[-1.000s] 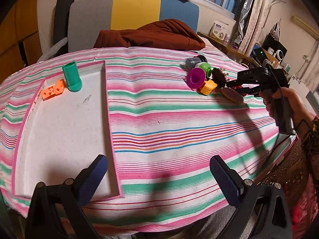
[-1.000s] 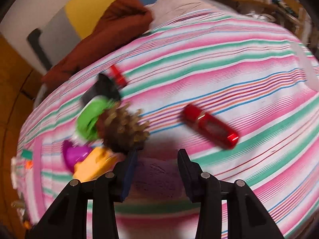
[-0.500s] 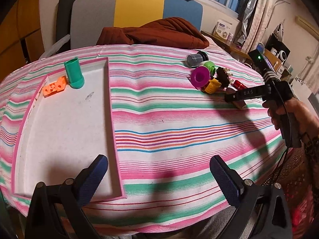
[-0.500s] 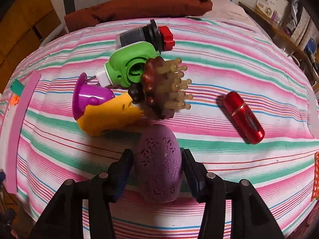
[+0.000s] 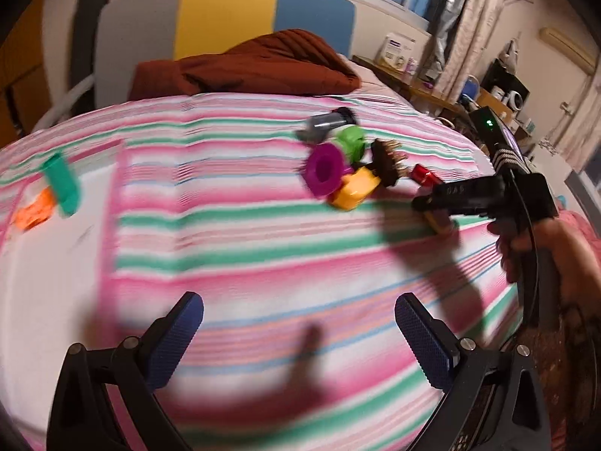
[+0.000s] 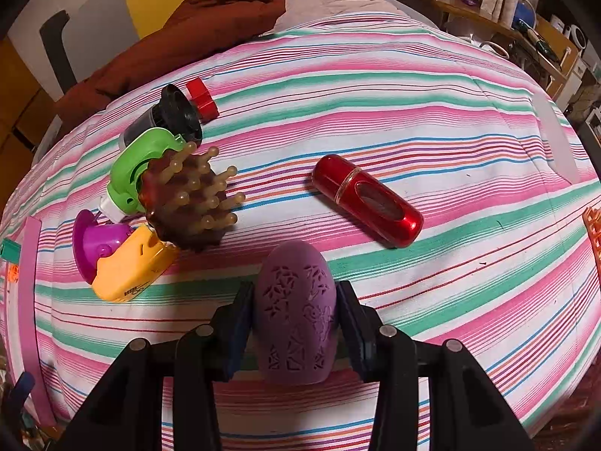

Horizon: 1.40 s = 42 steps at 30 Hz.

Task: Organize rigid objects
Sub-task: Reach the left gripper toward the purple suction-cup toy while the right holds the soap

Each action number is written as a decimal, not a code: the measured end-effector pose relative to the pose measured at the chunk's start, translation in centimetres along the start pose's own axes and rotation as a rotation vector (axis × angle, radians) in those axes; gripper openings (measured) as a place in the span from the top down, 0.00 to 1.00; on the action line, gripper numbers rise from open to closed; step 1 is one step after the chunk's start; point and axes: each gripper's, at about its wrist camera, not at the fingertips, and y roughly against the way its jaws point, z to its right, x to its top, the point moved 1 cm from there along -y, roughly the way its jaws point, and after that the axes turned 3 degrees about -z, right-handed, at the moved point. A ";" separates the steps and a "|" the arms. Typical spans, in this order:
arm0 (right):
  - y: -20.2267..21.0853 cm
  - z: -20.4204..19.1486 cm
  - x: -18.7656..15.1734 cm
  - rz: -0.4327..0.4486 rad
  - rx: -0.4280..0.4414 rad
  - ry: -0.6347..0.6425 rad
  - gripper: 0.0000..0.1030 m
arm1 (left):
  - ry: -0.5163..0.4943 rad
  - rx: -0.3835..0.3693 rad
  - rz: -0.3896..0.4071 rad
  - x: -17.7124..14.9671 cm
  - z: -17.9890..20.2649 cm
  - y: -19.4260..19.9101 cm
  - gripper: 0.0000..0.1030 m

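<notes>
My right gripper [image 6: 295, 293] has its jaws closing on a purple patterned egg [image 6: 295, 312], with both pads against its sides on the striped cloth. Just beyond lie a brown spiky brush [image 6: 188, 203], a green piece [image 6: 139, 165], a black jar with a red cap [image 6: 172, 112], a purple funnel [image 6: 90, 244], a yellow piece [image 6: 127, 270] and a red capsule case [image 6: 368, 199]. My left gripper [image 5: 298, 315] hangs open over the cloth, well short of that pile [image 5: 338, 169]. In its blurred view the right gripper [image 5: 424, 203] sits right of the pile, held by a hand [image 5: 533, 240].
A white tray with a pink rim [image 5: 112, 203] lies at the left, holding a teal cylinder [image 5: 62, 184] and an orange block [image 5: 33, 214]. A brown blanket [image 5: 244, 64] and a chair back stand behind the table. An orange basket corner [image 6: 593, 233] shows at the right.
The left gripper has swung right toward the pile, so the tray has slid to the left edge of its view. The right gripper has tightened around the purple egg and turned a little.
</notes>
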 end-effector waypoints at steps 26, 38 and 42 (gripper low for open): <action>0.9 2.3 0.6 -0.017 0.072 -0.071 0.57 | -0.372 -0.201 -0.060 5.4 7.7 -10.2 0.17; 1.2 2.2 -0.1 -0.016 0.067 -0.068 0.57 | -0.020 0.046 0.013 8.6 -0.5 -10.5 0.16; 1.1 2.1 0.0 -0.016 0.068 -0.069 0.57 | 0.042 0.093 0.040 7.8 -2.9 -9.4 0.16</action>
